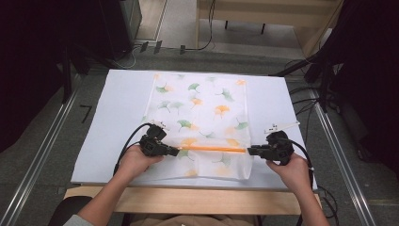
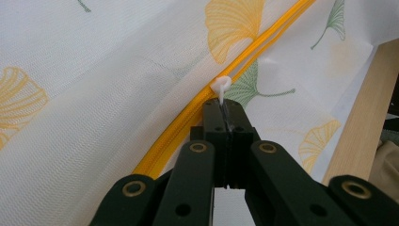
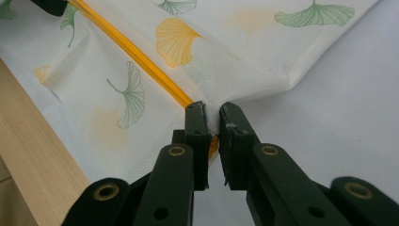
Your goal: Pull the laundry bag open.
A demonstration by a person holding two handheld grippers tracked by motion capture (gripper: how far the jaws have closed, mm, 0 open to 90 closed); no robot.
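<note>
A white mesh pouch [image 1: 202, 122] printed with green and orange ginkgo leaves lies flat on the white table cover. An orange zipper [image 1: 211, 149] runs across its near part. My left gripper [image 1: 178, 151] is shut on the zipper's white pull tab [image 2: 221, 87] at the zipper's left end. My right gripper [image 1: 249, 150] is shut on the pouch's right edge [image 3: 214, 117], where the orange zipper [image 3: 141, 61] ends; the mesh bunches up between its pads. The two grippers face each other along the zipper.
The white cover [image 1: 117, 113] lies over a wooden table whose front edge [image 1: 188, 200] shows near the person. A small white tag [image 1: 282, 126] lies right of the pouch. Cables and dark stands surround the table on the floor.
</note>
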